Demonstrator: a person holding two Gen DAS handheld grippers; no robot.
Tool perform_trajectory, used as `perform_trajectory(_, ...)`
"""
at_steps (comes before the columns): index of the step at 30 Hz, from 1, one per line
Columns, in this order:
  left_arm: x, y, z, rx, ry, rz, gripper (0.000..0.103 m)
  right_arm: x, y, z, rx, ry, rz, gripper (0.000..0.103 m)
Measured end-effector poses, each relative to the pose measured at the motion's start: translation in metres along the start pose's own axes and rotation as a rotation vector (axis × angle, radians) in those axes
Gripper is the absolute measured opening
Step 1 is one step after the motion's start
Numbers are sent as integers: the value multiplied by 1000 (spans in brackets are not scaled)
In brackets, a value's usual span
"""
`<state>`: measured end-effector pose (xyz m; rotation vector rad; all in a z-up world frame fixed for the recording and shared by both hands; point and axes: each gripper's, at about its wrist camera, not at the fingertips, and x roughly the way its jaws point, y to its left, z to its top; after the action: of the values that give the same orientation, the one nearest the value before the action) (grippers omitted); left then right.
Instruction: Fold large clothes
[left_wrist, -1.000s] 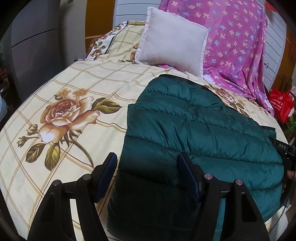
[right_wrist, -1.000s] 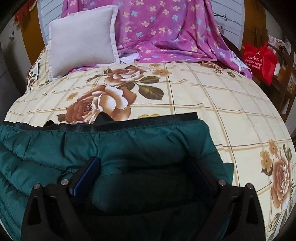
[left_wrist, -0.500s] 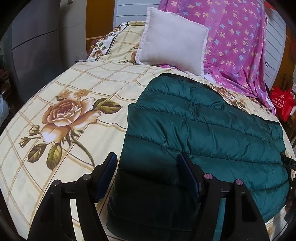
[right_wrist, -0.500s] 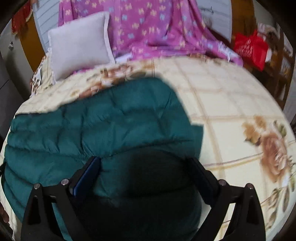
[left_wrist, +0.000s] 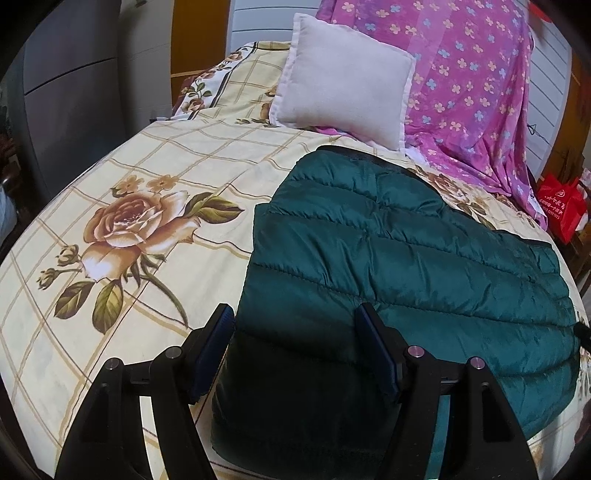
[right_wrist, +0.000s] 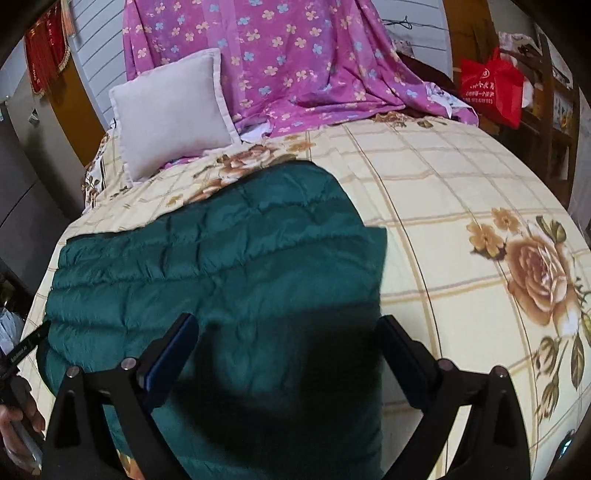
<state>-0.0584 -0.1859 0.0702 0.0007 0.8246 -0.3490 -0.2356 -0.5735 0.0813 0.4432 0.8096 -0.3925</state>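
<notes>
— How do the two grippers stand?

— The left gripper (left_wrist: 295, 332) has its fingers spread wide and nothing between the pads. The right gripper (right_wrist: 288, 343) is spread just as wide and also grips nothing.

— Does either touch the jacket?

— I cannot tell contact for certain. Both hang above the near edge of the green quilted jacket (left_wrist: 399, 266), which fills the gap between each pair of fingers and lies in their shadow.

— And where is the jacket?

— Folded into a rough rectangle on the rose-patterned bedsheet (left_wrist: 122, 192), its far end near the white pillow (left_wrist: 343, 77) that leans against the purple floral cloth (left_wrist: 469, 81). In the right wrist view the jacket (right_wrist: 221, 258) runs leftward from the gripper, with open sheet (right_wrist: 461, 192) to the right.

— Anything else?

— A red bag (right_wrist: 493, 86) beyond the bed.
</notes>
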Motion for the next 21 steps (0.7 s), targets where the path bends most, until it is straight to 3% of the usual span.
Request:
perform_trajectory(4,-3,6,1,-28,2,-47,50,2,-6,-3,11,10,1,99)
perform_trajectory(10,2,44,9,-189,37,-235,51,13,-26,-1,64,36,16,102)
perform_trajectory(18,40,77,6,-375,141,-380,59,48,-50,7,156,84,139,103)
perform_trajectory(21,49,76,3,-399,153,-411,62,60,-52,11,170,99,183,103)
